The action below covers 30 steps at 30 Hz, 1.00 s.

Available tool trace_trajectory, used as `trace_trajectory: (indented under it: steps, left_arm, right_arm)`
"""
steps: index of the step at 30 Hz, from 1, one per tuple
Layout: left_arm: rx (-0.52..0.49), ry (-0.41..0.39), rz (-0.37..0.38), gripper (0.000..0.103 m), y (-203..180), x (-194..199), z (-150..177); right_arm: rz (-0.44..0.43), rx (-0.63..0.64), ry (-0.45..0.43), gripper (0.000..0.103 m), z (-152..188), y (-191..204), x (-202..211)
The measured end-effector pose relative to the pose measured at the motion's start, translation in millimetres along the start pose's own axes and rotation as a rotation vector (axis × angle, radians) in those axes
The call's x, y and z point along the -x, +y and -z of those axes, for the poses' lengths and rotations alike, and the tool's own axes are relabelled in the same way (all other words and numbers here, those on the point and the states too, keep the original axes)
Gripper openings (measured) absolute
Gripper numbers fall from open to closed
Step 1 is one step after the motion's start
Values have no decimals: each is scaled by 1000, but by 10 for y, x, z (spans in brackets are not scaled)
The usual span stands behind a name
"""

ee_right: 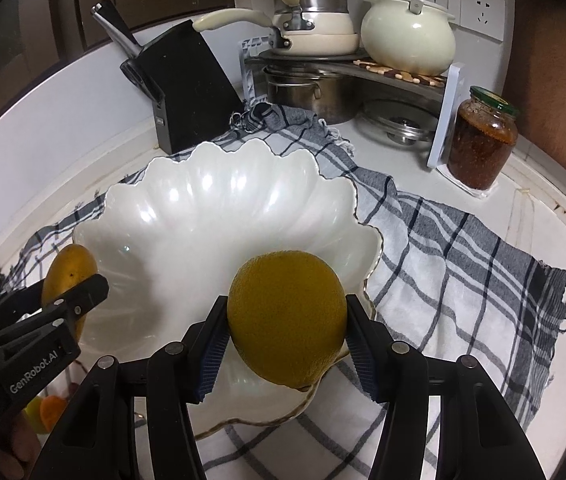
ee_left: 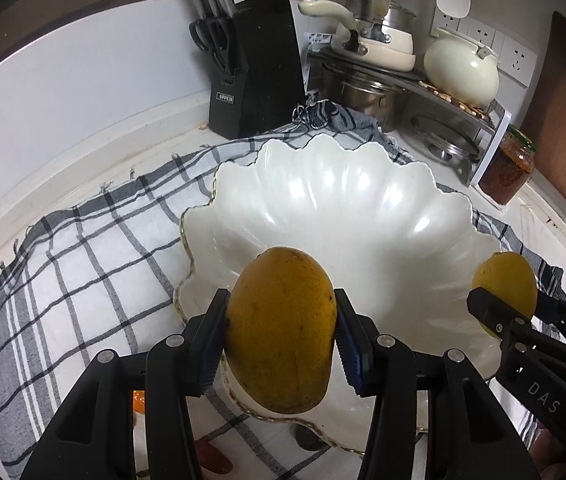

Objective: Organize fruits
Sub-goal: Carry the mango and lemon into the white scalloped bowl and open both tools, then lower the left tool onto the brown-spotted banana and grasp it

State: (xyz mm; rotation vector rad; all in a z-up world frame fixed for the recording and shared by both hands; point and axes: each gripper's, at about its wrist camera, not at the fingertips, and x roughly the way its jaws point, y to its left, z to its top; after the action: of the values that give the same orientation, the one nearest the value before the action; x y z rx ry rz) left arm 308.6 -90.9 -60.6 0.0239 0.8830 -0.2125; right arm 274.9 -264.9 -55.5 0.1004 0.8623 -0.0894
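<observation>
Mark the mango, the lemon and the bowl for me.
mango [ee_left: 281, 332], left wrist view, middle of its skin
lemon [ee_right: 287, 316], right wrist view, middle of its rind
bowl [ee_right: 211, 200], right wrist view, bare inner wall

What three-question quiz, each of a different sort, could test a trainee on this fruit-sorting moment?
1. True or false: the white scalloped bowl already holds fruit.
2. Multiple choice: the left gripper is shut on A) a mango, B) a jar, C) nothing.
3. Fill in: the right gripper holds a round yellow ____ over the bowl's near rim.

Key: 1 false, it lies empty on the checked cloth. 2 A. 3 citrus fruit, likely an orange.
</observation>
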Motion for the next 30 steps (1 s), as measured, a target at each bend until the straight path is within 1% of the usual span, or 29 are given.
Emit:
trace_trajectory:
  steps: [1, 2, 3, 4, 5, 6, 7, 9, 12, 15, 20, 30]
  left_arm:
    - [-4, -8, -7, 53, -3, 15, 5]
    - [-6, -13, -13, 59, -1, 26, 6]
    - [-6, -17, -18, 65, 3, 41, 6]
    - [-5, -21, -27, 68, 11, 60, 4]
    - [-4, -23, -36, 69, 19, 78, 3]
    - [-3, -27, -42, 70, 28, 102, 2]
    - [-4, -35, -51, 71, 36, 134, -1]
    - [0, -49, -72, 82, 51, 184, -7]
    - [8, -73, -96, 91, 77, 276, -18]
    - [7, -98, -118, 98, 87, 375, -22]
    - [12, -120, -130, 99, 88, 526, -9]
    - [17, -129, -126, 100, 47, 761, 145]
  right_arm:
    - [6, 4, -3, 57, 3, 4, 3]
    - [11, 8, -11, 62, -1, 7, 19]
    - [17, 10, -20, 70, -8, 10, 41]
    - [36, 11, -38, 75, -21, 15, 86]
    - [48, 13, -51, 82, -32, 20, 118]
    - [64, 17, -71, 85, -45, 30, 170]
    - [78, 21, -86, 86, -58, 39, 213]
    - [98, 26, -107, 90, -78, 49, 288]
    - [117, 26, -136, 92, -92, 66, 397]
    - [116, 24, -152, 93, -91, 65, 472]
    - [110, 8, -163, 93, -51, 49, 592]
    - [109, -1, -189, 93, 74, 42, 846]
